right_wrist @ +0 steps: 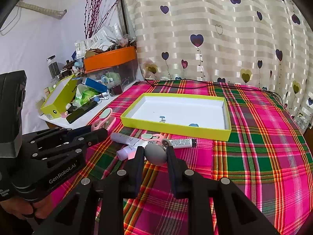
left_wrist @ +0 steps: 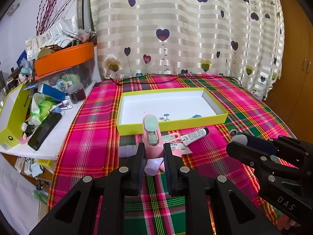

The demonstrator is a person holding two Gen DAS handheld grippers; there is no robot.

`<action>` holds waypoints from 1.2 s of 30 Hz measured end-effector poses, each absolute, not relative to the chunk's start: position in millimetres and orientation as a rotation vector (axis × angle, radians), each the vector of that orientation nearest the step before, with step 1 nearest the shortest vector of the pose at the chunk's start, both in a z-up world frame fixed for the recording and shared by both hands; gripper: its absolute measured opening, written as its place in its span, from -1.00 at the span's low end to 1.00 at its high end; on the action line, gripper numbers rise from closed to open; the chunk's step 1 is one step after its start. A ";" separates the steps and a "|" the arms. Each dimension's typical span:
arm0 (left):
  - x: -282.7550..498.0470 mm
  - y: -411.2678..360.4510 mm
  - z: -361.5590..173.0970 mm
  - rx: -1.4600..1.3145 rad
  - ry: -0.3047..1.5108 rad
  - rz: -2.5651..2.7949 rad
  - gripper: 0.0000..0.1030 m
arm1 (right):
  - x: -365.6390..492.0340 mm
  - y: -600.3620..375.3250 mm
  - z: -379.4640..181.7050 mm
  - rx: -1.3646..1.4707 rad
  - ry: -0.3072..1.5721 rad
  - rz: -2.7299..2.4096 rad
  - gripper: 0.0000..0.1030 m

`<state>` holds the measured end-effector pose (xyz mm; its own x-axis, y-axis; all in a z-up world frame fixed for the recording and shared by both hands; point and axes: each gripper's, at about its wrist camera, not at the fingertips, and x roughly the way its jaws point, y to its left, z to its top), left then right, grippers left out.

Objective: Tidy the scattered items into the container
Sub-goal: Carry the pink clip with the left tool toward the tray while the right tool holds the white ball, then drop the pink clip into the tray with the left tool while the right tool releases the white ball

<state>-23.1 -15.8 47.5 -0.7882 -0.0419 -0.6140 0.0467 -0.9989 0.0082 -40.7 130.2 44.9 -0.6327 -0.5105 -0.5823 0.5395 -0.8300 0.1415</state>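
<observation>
My left gripper (left_wrist: pixel 154 152) is shut on a pink clipper with a mint-green pad (left_wrist: pixel 151 135), which points at the near wall of the yellow-green box (left_wrist: pixel 172 126). The right wrist view shows that clipper (right_wrist: pixel 103 119) sticking out of the left gripper (right_wrist: pixel 97 133). My right gripper (right_wrist: pixel 155 152) is shut on a grey egg-shaped item (right_wrist: pixel 155 153). The box (right_wrist: pixel 176 130) has a white floor with a few small blue pieces on it. On the cloth before it lie a white tube with a black cap (right_wrist: pixel 182 143), a second pink clipper (right_wrist: pixel 152 137) and a lilac tube (right_wrist: pixel 125 138).
The table wears a pink, green and red plaid cloth (right_wrist: pixel 254 156). A black cable (left_wrist: pixel 176 78) runs along its far edge under the heart-print curtain. To the left a cluttered side table holds an orange-lidded bin (left_wrist: pixel 64 60), another yellow-green box (left_wrist: pixel 13 115) and a black phone (left_wrist: pixel 45 131).
</observation>
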 end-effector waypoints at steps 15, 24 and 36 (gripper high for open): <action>-45.9 -24.8 55.8 0.973 0.009 -2.928 -0.64 | -65.3 126.0 55.9 0.809 0.077 -2.431 -0.54; -67.7 -29.5 59.3 0.965 0.019 -2.934 -0.64 | -91.2 123.9 59.9 0.809 0.071 -2.440 -0.54; -90.7 -33.8 59.1 0.976 0.023 -2.938 -0.64 | -117.8 120.1 58.6 0.827 0.072 -2.436 -0.54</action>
